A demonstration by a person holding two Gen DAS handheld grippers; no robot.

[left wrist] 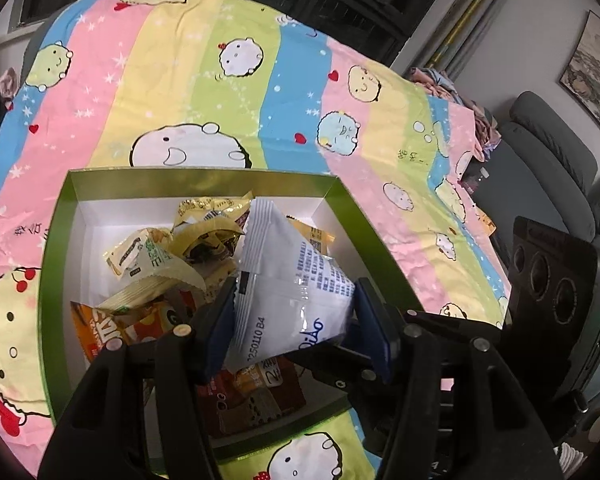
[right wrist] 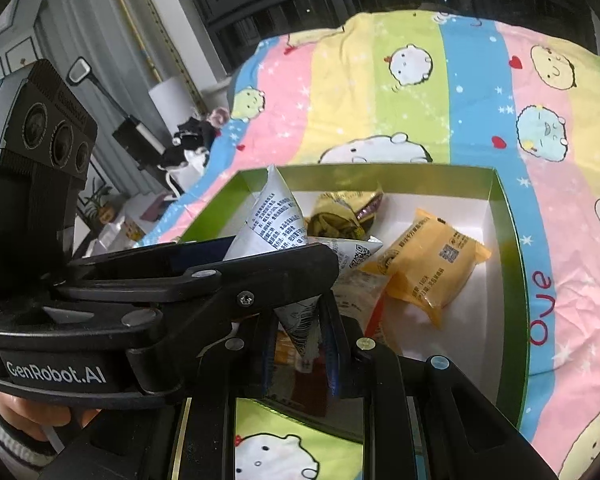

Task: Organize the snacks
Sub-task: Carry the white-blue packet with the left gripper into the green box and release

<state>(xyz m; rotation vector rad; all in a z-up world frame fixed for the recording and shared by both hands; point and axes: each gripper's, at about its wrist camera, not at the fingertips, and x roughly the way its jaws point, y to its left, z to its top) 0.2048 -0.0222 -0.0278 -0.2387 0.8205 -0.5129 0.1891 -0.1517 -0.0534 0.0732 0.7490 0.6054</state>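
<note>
A green box [left wrist: 204, 174] with a white inside lies on a striped cartoon sheet [left wrist: 220, 80] and holds several snack packets. My left gripper [left wrist: 296, 288] hangs over the box, shut on a white printed packet [left wrist: 284, 256]. In the right wrist view this left gripper [right wrist: 278, 245] crosses in from the left, the white packet [right wrist: 276, 212] sticking up from it. Just beneath it, my right gripper [right wrist: 300, 316] is shut on a white packet with black print [right wrist: 300, 324]. I cannot tell whether both grippers hold one packet. An orange packet [right wrist: 432, 260] lies in the box [right wrist: 508, 240].
The right gripper's black camera housing [left wrist: 552, 280] stands close to the right of the box. A grey sofa [left wrist: 552, 152] lies beyond the sheet's right edge. A person's hand [right wrist: 32, 412] holds the left gripper's handle. Dark windows stand behind the sheet.
</note>
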